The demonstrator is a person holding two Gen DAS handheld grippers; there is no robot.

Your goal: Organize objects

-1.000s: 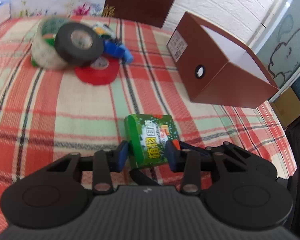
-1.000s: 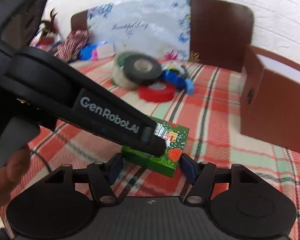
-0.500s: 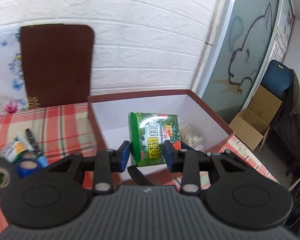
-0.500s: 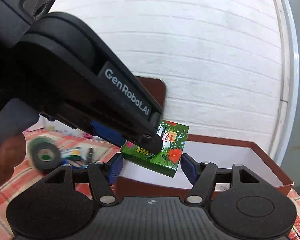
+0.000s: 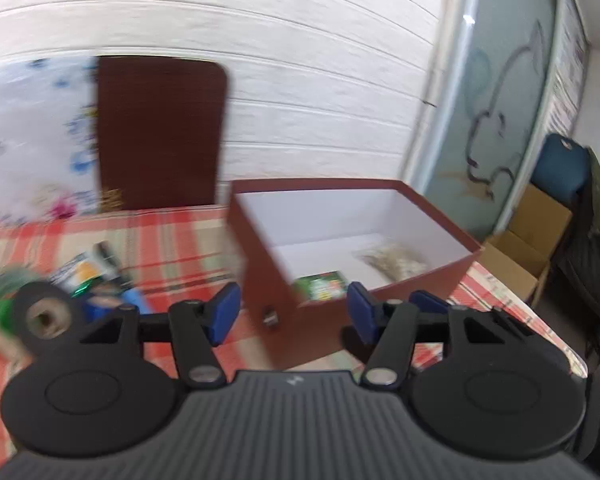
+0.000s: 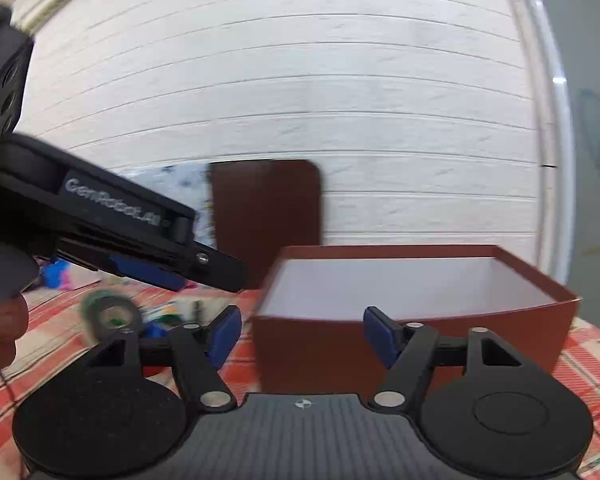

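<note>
we note the left gripper (image 5: 292, 312) fingers have just spread apart and hold nothing. the right gripper (image 6: 300, 334) fingers stand open, likewise empty. beyond them, the green packet (image 5: 322, 286) lies inside the brown box (image 5: 380, 304) on the table (image 5: 180, 236). tape rolls (image 5: 40, 312) sit further left.

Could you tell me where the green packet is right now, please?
In the left wrist view the green packet lies on the floor of the open brown box, near its front wall, left of a pale bag.
</note>
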